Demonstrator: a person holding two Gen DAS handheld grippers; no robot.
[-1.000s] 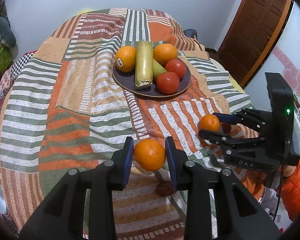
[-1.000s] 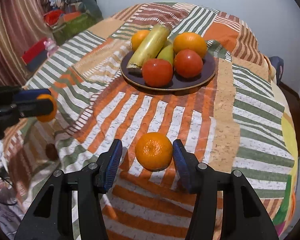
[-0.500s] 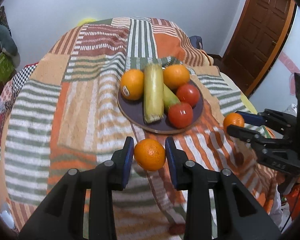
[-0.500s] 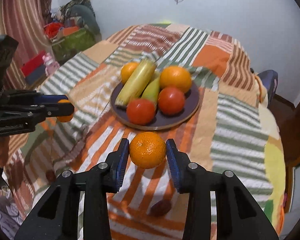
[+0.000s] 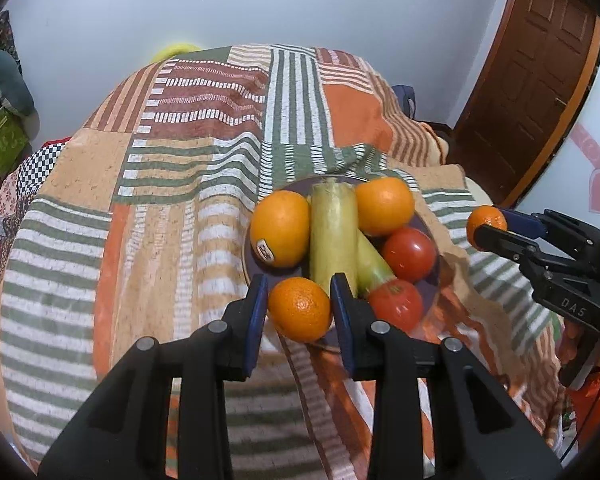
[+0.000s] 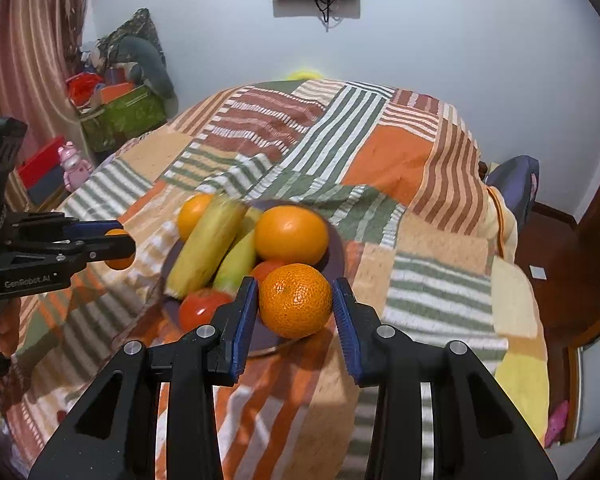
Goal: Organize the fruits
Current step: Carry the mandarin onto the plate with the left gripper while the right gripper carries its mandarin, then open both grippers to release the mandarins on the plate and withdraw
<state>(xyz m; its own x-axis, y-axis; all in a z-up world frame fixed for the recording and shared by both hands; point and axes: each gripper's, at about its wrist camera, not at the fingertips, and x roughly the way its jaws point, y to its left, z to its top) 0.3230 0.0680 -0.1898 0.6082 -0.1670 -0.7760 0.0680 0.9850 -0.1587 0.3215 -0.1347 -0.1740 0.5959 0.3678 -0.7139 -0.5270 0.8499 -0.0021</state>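
Observation:
My left gripper [image 5: 299, 309] is shut on a mandarin [image 5: 299, 309] and holds it above the near rim of the dark plate [image 5: 431, 232]. My right gripper [image 6: 294, 301] is shut on another mandarin [image 6: 295, 300], held above the plate's right front rim [image 6: 338, 252]. The plate holds two oranges [image 5: 281, 228], a corn cob [image 5: 333, 236], a green pear [image 5: 370, 265] and two tomatoes [image 5: 409, 254]. The right gripper also shows in the left wrist view [image 5: 487, 226], right of the plate. The left gripper shows in the right wrist view [image 6: 118, 245], left of the plate.
The plate sits on a table under a striped patchwork cloth [image 5: 172, 200]. A wooden door [image 5: 540, 72] stands at the right. A green box and clutter [image 6: 120, 112] lie by the left wall. A blue chair [image 6: 512, 188] stands behind the table's right side.
Both grippers have lifted their mandarins off the cloth and carried them forward to the plate. The right gripper closed on its mandarin during the move.

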